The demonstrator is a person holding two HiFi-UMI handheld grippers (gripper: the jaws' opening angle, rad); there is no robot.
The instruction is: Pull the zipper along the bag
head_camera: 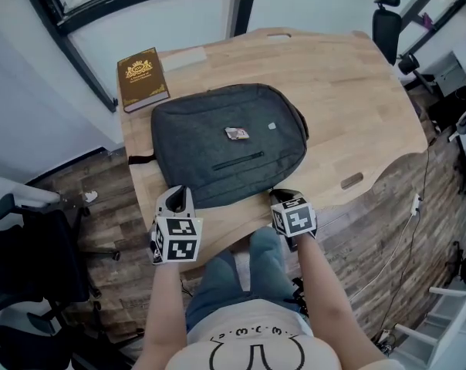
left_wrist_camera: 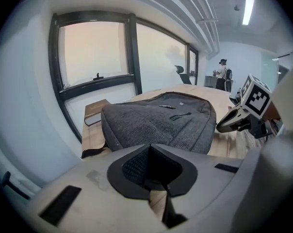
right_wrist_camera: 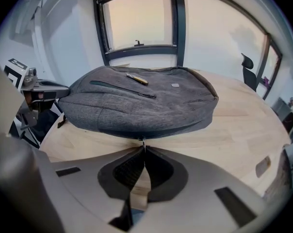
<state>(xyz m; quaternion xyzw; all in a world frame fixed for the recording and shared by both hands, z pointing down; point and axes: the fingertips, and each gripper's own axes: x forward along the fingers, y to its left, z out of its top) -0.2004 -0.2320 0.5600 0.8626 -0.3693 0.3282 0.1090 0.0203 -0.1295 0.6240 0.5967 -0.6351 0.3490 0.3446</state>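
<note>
**Item:** grey bag [head_camera: 217, 141]. Lies flat, front face up, on the wooden table [head_camera: 356, 91], close to the near edge and just ahead of both grippers.

**Orientation:** Long axis across the table, left to right in the head view. Top end with carry handle [head_camera: 299, 119] to the right; bottom end with a loose strap [head_camera: 140, 159] to the left. Main zipper [right_wrist_camera: 185, 126] along the near side wall, parallel to that axis.

**Right gripper** [right_wrist_camera: 143, 147]: jaws together, seemingly pinched on the small metal zipper pull [right_wrist_camera: 143, 141] at the very tips. Pull roughly midway along the near side.

**Left gripper** [left_wrist_camera: 149, 147]: jaws closed, nothing seen between them. Tips at or just short of the bag's near left corner; contact not determinable.

**Progress:** Judged early. Pull apparently taken, travel along the track largely still to do. Not clear whether the dark seam either side of the pull stands open or zipped, so share already covered not determinable.

**Also present:** brown book [head_camera: 143, 78] at the far left corner, near the bag but apart from it; small flat object [head_camera: 237, 134] on the bag's front face.
</note>
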